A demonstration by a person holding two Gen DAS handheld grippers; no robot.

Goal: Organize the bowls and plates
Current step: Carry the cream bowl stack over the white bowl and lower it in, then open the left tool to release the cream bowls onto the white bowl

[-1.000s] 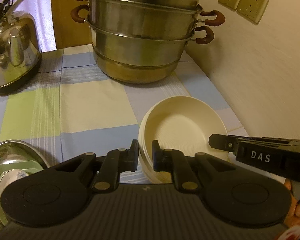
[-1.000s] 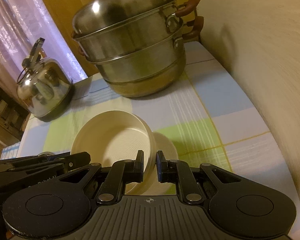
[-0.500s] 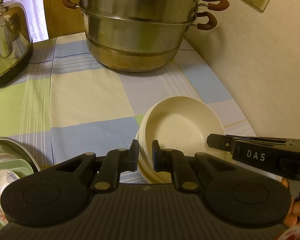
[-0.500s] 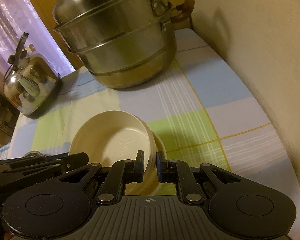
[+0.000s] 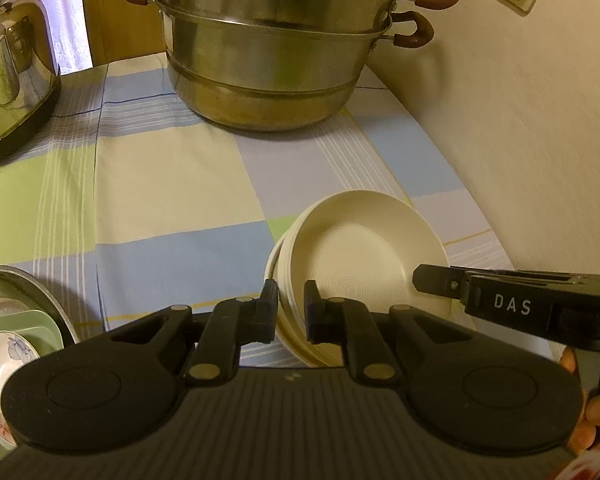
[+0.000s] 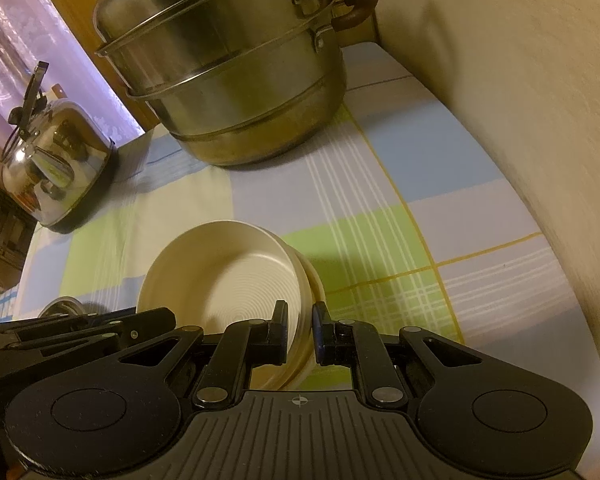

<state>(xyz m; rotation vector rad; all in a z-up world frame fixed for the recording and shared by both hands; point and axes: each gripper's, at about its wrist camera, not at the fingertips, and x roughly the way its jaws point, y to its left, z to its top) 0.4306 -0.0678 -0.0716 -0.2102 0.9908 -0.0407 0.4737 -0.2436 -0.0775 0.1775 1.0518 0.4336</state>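
my left gripper is clamped on the near rim of a stack of cream ribbed round plastic bowls, one finger inside the top bowl and one outside the stack. my right gripper pinches the opposite side of the same stack, again with the rim between its fingers. the stack sits tilted over a checked blue, green and cream tablecloth, close to the beige wall; i cannot tell whether its base touches the cloth. beyond it stands a big two-tier stainless steel steamer pot with brown handles, and off to the left a shiny steel kettle. at my lower left, a steel basin holds a pale green dish and a white floral bowl.
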